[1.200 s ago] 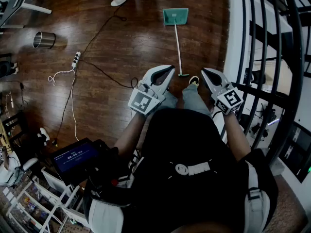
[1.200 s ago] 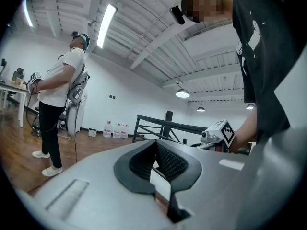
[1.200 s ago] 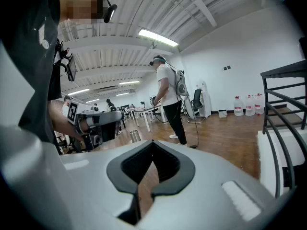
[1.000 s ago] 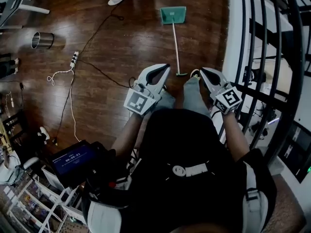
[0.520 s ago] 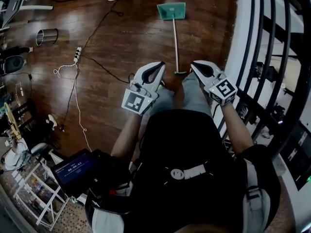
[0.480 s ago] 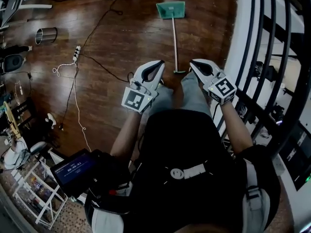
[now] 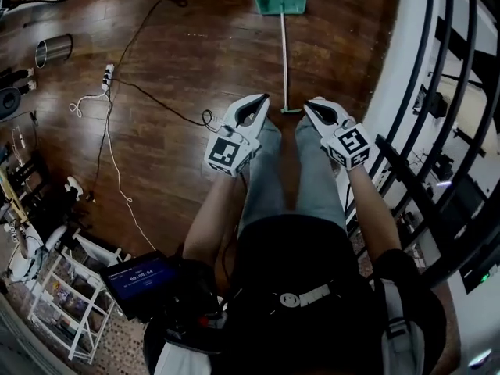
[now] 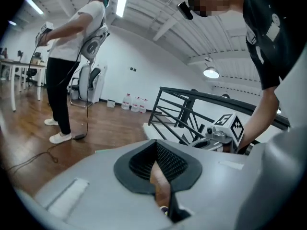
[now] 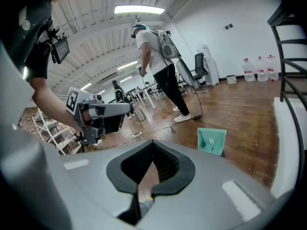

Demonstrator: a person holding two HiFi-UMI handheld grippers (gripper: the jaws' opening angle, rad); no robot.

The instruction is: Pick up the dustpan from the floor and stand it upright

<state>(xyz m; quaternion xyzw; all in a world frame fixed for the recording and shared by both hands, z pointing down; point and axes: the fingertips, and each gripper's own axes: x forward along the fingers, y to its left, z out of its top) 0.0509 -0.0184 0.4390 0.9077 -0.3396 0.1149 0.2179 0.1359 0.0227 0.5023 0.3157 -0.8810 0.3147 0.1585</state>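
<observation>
A teal dustpan (image 7: 280, 0) lies flat on the wooden floor at the top of the head view, its long thin handle (image 7: 283, 61) running back toward my feet. It also shows in the right gripper view as the dustpan (image 9: 211, 141), ahead and to the right. My left gripper (image 7: 262, 100) and right gripper (image 7: 309, 104) hang side by side over my knees, on either side of the handle's near end and above it. The left gripper (image 8: 156, 143) and the right gripper (image 9: 152, 143) are both shut with nothing between the pads.
A black stair railing (image 7: 437, 92) on a white ledge runs close along the right. A metal cup (image 7: 48, 51), a power strip (image 7: 105, 74) with trailing cables and a wire rack (image 7: 70, 287) lie on the left. Another person (image 9: 160, 66) stands farther off.
Both grippers have come down and forward toward the near end of the handle. I have bent over, so my legs now show below them. Both stay shut.
</observation>
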